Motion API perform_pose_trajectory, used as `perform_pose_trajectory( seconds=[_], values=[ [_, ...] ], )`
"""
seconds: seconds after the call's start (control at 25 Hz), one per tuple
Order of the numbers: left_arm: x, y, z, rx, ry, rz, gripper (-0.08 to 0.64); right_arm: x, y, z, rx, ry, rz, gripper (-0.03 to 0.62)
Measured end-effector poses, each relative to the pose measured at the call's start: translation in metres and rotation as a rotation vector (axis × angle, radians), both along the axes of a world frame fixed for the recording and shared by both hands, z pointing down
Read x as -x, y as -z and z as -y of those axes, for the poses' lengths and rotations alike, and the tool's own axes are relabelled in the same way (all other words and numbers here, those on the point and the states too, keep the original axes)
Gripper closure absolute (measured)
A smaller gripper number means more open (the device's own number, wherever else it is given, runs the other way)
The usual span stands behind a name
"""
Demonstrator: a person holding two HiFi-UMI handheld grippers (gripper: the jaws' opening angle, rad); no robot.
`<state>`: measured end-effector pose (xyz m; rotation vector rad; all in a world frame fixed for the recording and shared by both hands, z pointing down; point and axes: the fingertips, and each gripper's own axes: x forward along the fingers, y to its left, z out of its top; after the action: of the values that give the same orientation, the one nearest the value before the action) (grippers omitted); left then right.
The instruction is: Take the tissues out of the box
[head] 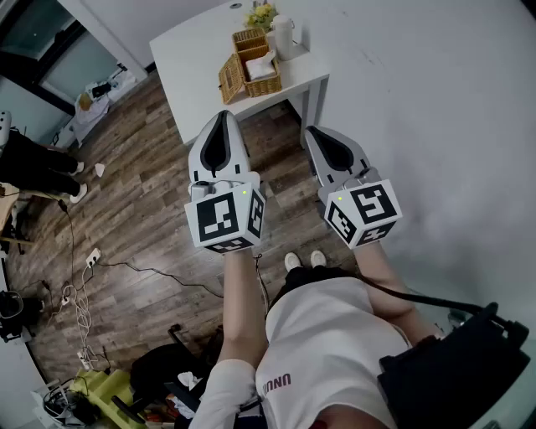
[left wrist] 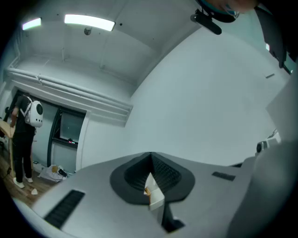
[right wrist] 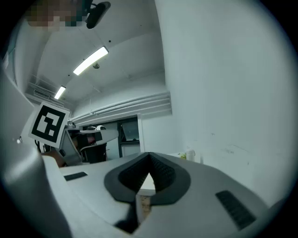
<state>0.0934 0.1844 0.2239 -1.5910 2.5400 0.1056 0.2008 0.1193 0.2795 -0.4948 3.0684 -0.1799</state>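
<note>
The tissue box (head: 254, 74) is a wicker box with its lid (head: 229, 78) tipped open and white tissue (head: 262, 61) showing at the top. It stands on a white table (head: 197, 59) at the far end of the head view. Both grippers hang in the air well short of the table, pointing toward it. My left gripper (head: 224, 115) has its jaws together with nothing in them, and its own view (left wrist: 150, 155) shows the tips meeting. My right gripper (head: 311, 131) is likewise shut and empty (right wrist: 149, 155).
A second wicker basket (head: 249, 38), yellow flowers (head: 261, 14) and a white jug (head: 285, 35) share the table. A white wall (head: 435, 100) runs along the right. A person in black (head: 29, 167) stands at the left, with cables (head: 84, 289) on the wood floor.
</note>
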Motion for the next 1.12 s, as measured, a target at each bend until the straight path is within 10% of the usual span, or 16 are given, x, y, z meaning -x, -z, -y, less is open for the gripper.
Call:
perform_pose_trajectory(
  seconds=[1.12],
  values=[
    [0.014,-0.020,-0.012,0.019,-0.029,-0.048,0.549,0.012,-0.007,-0.015,0.002,-0.005,0.003,0.571]
  ],
)
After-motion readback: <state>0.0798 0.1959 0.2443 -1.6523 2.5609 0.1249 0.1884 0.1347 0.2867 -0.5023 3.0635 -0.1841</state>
